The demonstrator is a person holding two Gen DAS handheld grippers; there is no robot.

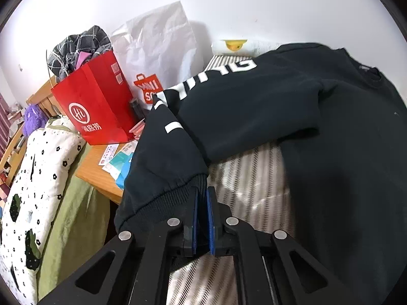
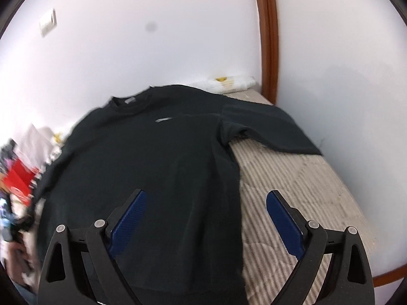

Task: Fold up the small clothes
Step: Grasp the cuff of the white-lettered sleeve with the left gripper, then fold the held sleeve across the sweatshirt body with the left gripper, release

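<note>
So the black sweatshirt [image 2: 152, 157] is spread chest-up on the striped bed cover [image 2: 292, 190], collar toward the wall, one sleeve stretched out toward the corner of the room. The left hand-held gripper [image 1: 203, 198] is clamped on the ribbed cuff [image 1: 162, 198] of the other sleeve, the one with white lettering. The right hand-held gripper [image 2: 206, 203] hangs over the sweatshirt's lower body, pads wide apart, holding nothing.

Biggest risk imo: only the cuff edge is pinched, so a quick pull could slip it out or drag the whole sweatshirt crooked. That sleeve also sits right by the red paper bag [image 1: 99, 104] and the papers on the wooden tabletop [image 1: 99, 167] beside the bed, easy to snag or sweep off.

Soft cover, white walls, cramped corner.
</note>
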